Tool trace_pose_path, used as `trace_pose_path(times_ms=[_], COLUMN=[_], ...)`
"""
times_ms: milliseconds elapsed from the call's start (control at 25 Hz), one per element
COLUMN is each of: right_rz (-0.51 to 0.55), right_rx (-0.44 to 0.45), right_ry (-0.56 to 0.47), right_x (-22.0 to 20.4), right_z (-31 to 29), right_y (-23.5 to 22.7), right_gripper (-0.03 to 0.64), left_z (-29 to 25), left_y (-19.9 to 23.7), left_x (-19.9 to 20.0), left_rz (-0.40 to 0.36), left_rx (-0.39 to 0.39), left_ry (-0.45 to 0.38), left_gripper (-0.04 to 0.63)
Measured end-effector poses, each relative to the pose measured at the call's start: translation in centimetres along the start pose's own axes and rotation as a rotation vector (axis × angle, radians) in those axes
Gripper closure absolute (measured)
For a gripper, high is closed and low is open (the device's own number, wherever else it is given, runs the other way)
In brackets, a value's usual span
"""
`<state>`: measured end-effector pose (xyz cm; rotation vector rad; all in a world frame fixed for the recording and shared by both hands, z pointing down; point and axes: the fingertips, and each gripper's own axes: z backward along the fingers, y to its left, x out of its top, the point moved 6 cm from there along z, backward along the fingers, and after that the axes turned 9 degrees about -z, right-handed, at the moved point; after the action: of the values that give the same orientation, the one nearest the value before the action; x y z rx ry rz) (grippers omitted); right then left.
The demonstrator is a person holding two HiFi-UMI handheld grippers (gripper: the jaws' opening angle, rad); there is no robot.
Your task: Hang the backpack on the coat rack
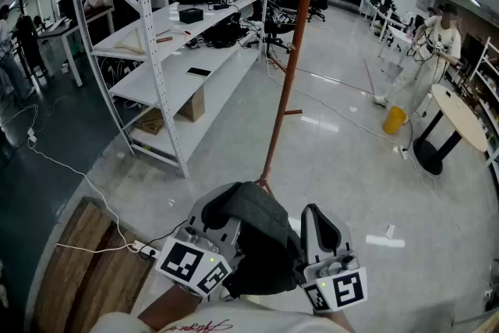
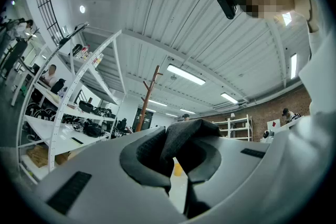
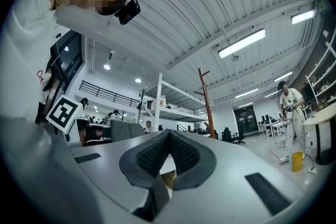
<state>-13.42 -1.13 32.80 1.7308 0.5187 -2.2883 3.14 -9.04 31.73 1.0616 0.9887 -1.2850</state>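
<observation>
Left gripper [image 1: 222, 226] pinches a fold of the dark grey fabric backpack [image 1: 261, 234], low and near the foot of the rust-brown wooden coat rack [image 1: 290, 66]. Right gripper [image 1: 320, 224] has its jaws pressed together on nothing (just beside the bag). Likely soft, floppy and light, so best taken by a top loop.

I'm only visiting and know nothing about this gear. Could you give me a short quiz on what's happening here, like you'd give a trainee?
1. True or false: the backpack already hangs on the coat rack.
2. Which gripper pinches the backpack's fabric? A: the left. B: the right. C: both.
3. Fill in: the right gripper has its jaws ____, with nothing between them.

Key:
1. False: a gripper holds it, low down.
2. A, the left gripper.
3. Shut.
</observation>
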Motion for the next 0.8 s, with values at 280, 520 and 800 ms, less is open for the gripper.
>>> trace_pose_path(times_ms=[280,520,800], right_rz=[0.001,0.002,-0.019], right_rx=[0.004,0.002,-0.013], right_ry=[-0.003,-0.017,-0.032], right_x=[-0.1,-0.1,0.6], right_z=[0.0,0.0,0.8], right_y=[0.5,0.4,-0.6], right_gripper=[0.598,0.598,0.598], left_z=[0.3,-0.1,-0.8], left_y=[0.1,0.3,0.3], left_x=[0.6,0.6,1.0], left_rz=[-0.006,-0.014,0.007], left_rx=[-0.004,0.0,0.031], left_ry=[-0.015,-0.015,-0.031], left_gripper=[0.554,0.554,0.554])
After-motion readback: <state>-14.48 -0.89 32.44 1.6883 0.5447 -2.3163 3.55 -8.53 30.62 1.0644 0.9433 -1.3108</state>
